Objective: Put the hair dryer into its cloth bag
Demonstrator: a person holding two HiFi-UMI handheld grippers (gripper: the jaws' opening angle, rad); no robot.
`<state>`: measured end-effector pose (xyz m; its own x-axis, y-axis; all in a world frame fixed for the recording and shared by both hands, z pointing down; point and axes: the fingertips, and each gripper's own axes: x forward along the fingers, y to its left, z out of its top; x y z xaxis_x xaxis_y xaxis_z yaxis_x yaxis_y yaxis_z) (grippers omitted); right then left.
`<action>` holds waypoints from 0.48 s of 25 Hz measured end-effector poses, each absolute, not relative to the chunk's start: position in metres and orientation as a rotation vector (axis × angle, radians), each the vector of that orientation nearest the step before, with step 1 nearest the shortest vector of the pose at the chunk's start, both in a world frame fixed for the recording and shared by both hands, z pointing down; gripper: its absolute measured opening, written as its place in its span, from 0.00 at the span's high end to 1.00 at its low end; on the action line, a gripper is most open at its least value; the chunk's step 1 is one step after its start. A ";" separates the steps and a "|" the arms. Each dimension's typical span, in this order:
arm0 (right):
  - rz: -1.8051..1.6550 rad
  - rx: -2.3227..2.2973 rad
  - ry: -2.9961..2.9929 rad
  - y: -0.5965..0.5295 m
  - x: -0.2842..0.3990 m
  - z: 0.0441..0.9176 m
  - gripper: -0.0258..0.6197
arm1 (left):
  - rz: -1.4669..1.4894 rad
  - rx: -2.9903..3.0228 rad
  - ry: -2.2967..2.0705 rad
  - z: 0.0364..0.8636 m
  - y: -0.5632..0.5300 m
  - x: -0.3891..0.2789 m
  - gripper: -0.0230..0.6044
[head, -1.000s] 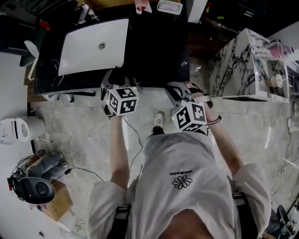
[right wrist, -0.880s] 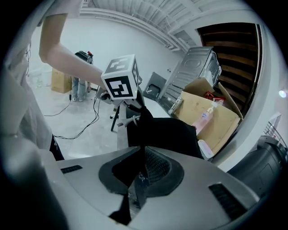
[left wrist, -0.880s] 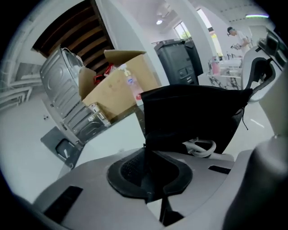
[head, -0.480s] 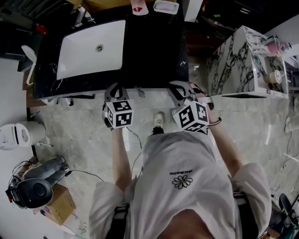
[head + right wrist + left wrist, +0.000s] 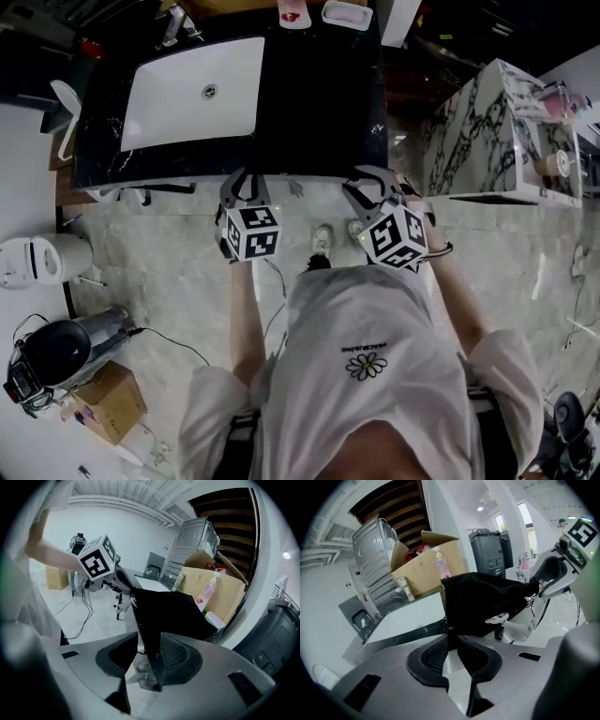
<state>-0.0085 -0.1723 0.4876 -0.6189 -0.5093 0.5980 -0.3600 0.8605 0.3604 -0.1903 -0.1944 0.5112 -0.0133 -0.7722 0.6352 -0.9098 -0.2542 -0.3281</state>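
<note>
At the counter (image 5: 319, 103) front, beside the sink (image 5: 192, 89), the bag (image 5: 483, 602) is held up, spanning from one gripper to the other. The dryer is not identified in any view. Whether it already sits inside the bag cannot be told.

Left gripper (image 5: 452, 637): jaws all but together, pinching the bag's near edge. They have just been closing on the cloth and then eased slightly. Right gripper (image 5: 149, 641): jaws spread, having just been opening. The bag's other edge stands between them against one pad, with a clear gap to the other, so there is no grip.

Judged step: retaking the right-hand hold on the bag's edge. To do it well:
- Keep the left pinch firm, since it alone carries the bag.
- Seat the cloth deep between the right pads before closing.
- Avoid pulling sideways until both sides hold.

View comparison:
- The head view places both grippers at the counter, but the black bag is lost against the black top.
- The left gripper view shows the bag's full bulk, the right gripper at its far corner and a box (image 5: 426, 566) behind.
- Only the right gripper view shows the gap at its own pad.
</note>
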 end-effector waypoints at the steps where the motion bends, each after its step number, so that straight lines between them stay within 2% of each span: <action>1: -0.261 0.620 -2.310 -0.171 -0.008 0.485 0.75 | 1.100 2.065 -1.779 0.511 -0.191 -0.190 0.86; 4: -0.207 0.634 -2.384 -0.169 -0.007 0.466 0.72 | 0.987 2.056 -1.738 0.499 -0.181 -0.190 0.75; 12: -0.165 0.953 -2.683 -0.223 0.005 0.344 0.72 | 0.644 2.170 -1.925 0.379 -0.200 -0.198 0.74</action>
